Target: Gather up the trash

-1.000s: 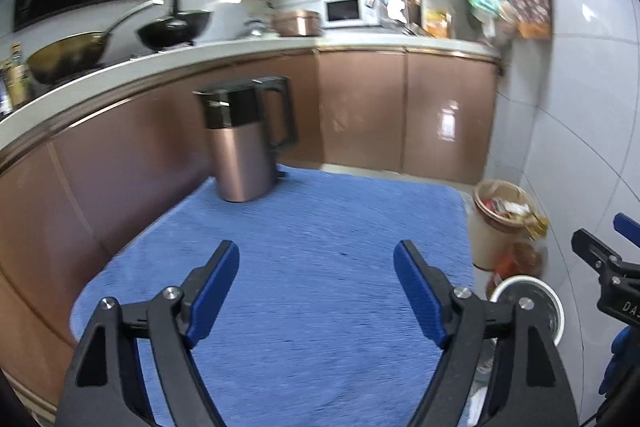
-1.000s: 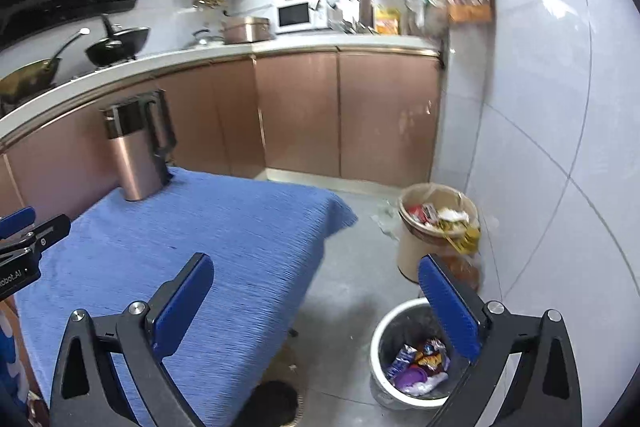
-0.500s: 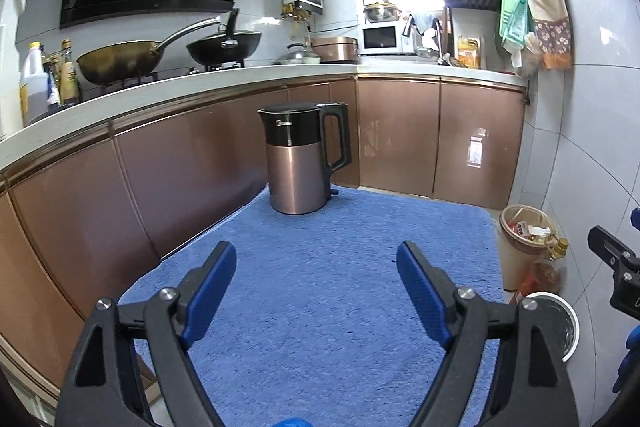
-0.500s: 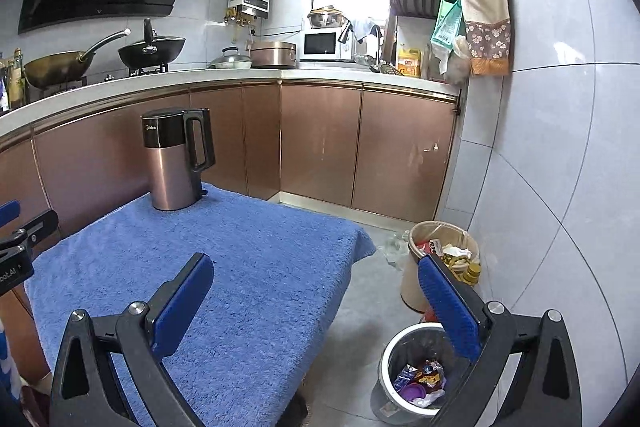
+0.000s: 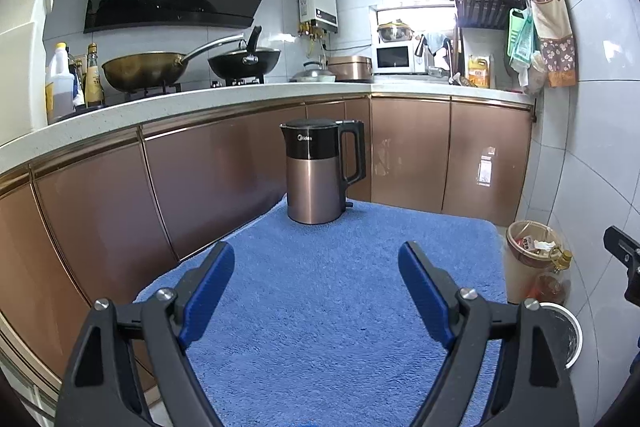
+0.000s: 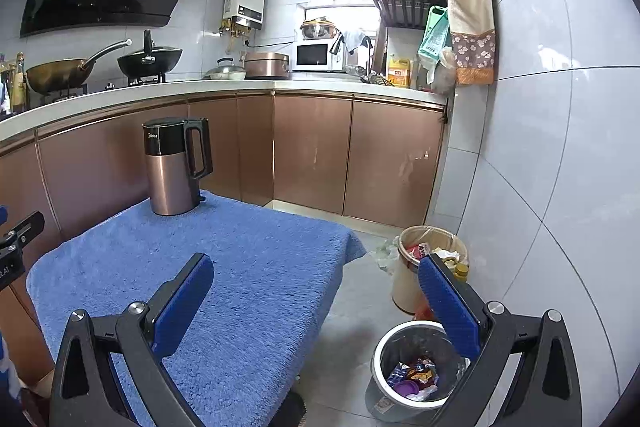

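Trash (image 6: 414, 375) lies in the grey bin (image 6: 384, 343) on the floor, below-right of the wide-open, empty right gripper (image 6: 316, 295); left gripper (image 5: 316, 279), also wide and empty, is farther.

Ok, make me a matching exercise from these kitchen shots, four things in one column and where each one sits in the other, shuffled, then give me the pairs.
Things
1. kettle
2. grey bin
3. microwave
4. black wok

Places
A. on the stove burner
B. on the floor by the tiled wall, wrappers inside
C. on the blue towel
D. on the counter under the window

Pairs: 1-C, 2-B, 3-D, 4-A
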The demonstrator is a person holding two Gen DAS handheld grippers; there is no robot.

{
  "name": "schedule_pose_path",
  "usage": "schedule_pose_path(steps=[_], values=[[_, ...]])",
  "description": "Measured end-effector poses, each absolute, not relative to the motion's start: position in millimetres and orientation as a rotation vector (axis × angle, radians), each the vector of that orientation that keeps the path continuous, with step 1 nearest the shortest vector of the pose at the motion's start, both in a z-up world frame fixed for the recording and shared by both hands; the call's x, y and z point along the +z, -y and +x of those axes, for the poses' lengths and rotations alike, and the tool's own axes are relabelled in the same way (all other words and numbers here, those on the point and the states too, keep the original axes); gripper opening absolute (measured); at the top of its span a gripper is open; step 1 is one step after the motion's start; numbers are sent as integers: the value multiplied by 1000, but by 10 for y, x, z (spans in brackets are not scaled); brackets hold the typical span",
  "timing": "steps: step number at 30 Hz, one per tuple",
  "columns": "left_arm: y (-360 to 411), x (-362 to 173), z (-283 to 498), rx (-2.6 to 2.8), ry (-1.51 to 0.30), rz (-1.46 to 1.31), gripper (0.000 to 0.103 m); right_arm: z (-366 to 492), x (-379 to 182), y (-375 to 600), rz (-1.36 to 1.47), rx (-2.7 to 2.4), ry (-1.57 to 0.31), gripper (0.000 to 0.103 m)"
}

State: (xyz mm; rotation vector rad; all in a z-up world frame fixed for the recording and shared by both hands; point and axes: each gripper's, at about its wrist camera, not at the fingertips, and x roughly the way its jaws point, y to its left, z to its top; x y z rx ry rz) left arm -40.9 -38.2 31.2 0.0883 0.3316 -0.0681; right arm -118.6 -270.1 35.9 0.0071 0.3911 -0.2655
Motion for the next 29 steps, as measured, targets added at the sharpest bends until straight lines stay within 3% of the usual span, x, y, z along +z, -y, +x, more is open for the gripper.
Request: schedule_pose_path(steps=[29], values=[[442, 563, -689, -96, -263, 87, 84, -1634, 611, 2848, 13, -338, -288, 103]])
